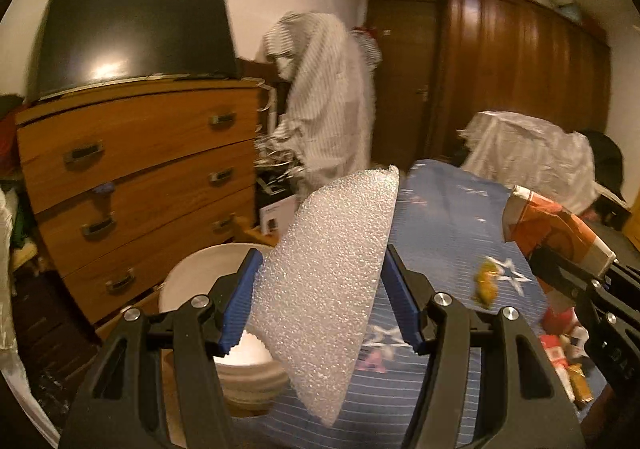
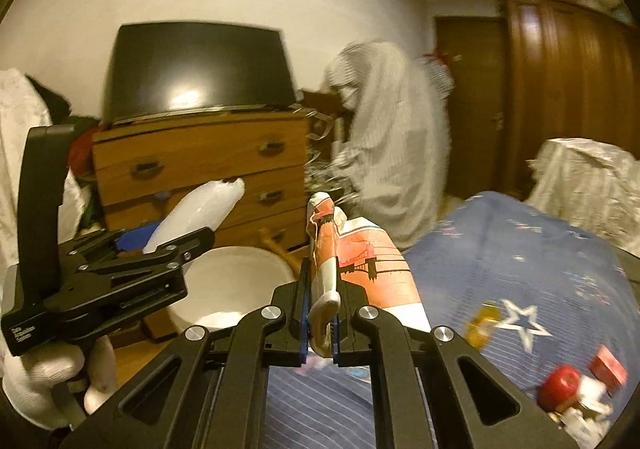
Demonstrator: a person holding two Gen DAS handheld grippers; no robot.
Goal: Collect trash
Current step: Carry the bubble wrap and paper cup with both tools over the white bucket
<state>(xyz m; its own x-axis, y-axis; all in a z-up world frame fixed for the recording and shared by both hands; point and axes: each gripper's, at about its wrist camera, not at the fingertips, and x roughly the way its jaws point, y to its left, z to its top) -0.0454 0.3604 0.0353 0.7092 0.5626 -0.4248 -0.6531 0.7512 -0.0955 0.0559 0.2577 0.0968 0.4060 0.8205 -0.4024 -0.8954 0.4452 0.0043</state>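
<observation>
Both hands are loaded and over the edge of the bed (image 1: 440, 217), so this looks like the middle of the job. On the left, the white bucket (image 1: 192, 269) stands on the floor beside the dresser (image 1: 132, 177). I judge it to be the bin, with something white already in its bottom. The left gripper (image 1: 320, 301) has its jaws clamped on a slab of white foam (image 1: 328, 269), which stands up between the blue pads just right of the bucket. Further right, the right gripper (image 2: 320, 329) has its jaws pinched tight on a crumpled orange and white carton (image 2: 360, 261), held above the bed's near edge. Neither piece is in the bucket yet. So 2 drops are still to come.

More trash is left on the blue star cover: a yellow wrapper (image 1: 486, 285) near the star, and at the far right a small heap with something red and round (image 2: 564, 379) and a red packet (image 2: 608, 367).

Now the views. The left wrist shows the foam's bubbly face, the grip on it, and the white stuff down in the bucket. The right wrist shows none of that. It shows the left gripper from the side, a white gloved hand (image 2: 44, 377) on its handle, and the foam only as a pale blurred tongue. It also shows the carton clamped in its own jaws, whereas the left view catches only the carton's far end at its right edge.
</observation>
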